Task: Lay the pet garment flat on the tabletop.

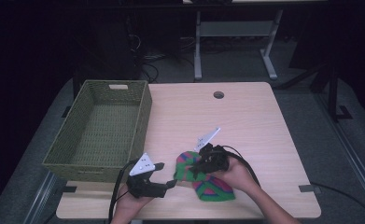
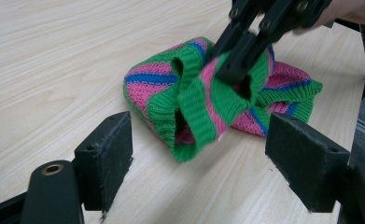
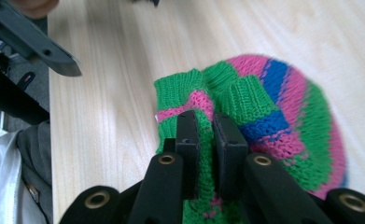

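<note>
We are working on the striped knitted hat [image 1: 203,177], which is lying on the table [image 1: 245,121] in the lower centre of the high view, near the front edge. Its long axis is running from upper left to lower right in that view, with the green ribbed cuff [image 2: 194,107] bunched at the upper-left end. We are gripping that cuff with the right gripper [image 1: 200,164]: in the right gripper view its jaws are standing nearly together with a fold of green and pink knit [image 3: 203,105] pinched between them, and the left gripper view is showing the fold being raised off the table. The left gripper [image 1: 168,175] is hovering just to the left of the hat in the high view, its jaws spread wide and holding nothing; in the left gripper view the hat is lying straight ahead between the two pads [image 2: 108,158], near but apart from them. We are judging that the coming move depends on this line: the left gripper is facing the raised cuff directly and nothing is standing between them. Further out, the woven green basket [image 1: 143,116] is sitting in the left half of the high view, close behind the left gripper. A round cable hole [image 1: 218,94] is showing in the table at upper centre, well away from the work.
</note>
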Demonstrator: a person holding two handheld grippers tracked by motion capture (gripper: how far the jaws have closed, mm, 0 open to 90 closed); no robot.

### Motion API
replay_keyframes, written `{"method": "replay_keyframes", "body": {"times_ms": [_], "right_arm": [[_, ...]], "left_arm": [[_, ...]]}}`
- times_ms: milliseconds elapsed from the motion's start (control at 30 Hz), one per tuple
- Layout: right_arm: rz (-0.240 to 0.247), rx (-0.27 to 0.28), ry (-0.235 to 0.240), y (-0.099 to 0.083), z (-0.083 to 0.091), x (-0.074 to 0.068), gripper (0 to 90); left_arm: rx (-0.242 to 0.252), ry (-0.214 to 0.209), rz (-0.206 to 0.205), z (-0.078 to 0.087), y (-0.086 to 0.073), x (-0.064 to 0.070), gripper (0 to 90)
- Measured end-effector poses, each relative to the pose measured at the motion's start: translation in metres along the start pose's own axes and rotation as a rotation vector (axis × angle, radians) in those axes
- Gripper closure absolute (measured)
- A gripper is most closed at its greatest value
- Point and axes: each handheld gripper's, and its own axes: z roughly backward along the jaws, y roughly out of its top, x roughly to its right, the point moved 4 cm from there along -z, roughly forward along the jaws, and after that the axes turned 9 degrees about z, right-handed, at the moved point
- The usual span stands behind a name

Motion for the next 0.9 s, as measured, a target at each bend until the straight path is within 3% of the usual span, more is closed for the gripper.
{"method": "replay_keyframes", "body": {"times_ms": [233,567,900], "right_arm": [[0.002,0.043,-0.032,0.005,0.025,0.003,81.6],[-0.033,0.128,-0.051,0.009,0.059,0.008,81.6],[-0.026,0.187,-0.073,0.015,0.084,0.010,81.7]], "left_arm": [[0.001,0.004,-0.011,-0.002,0.001,0.000,23.1],[0.019,-0.009,-0.031,-0.011,0.008,0.002,23.4],[-0.014,0.011,-0.073,-0.031,0.008,0.007,23.4]]}}
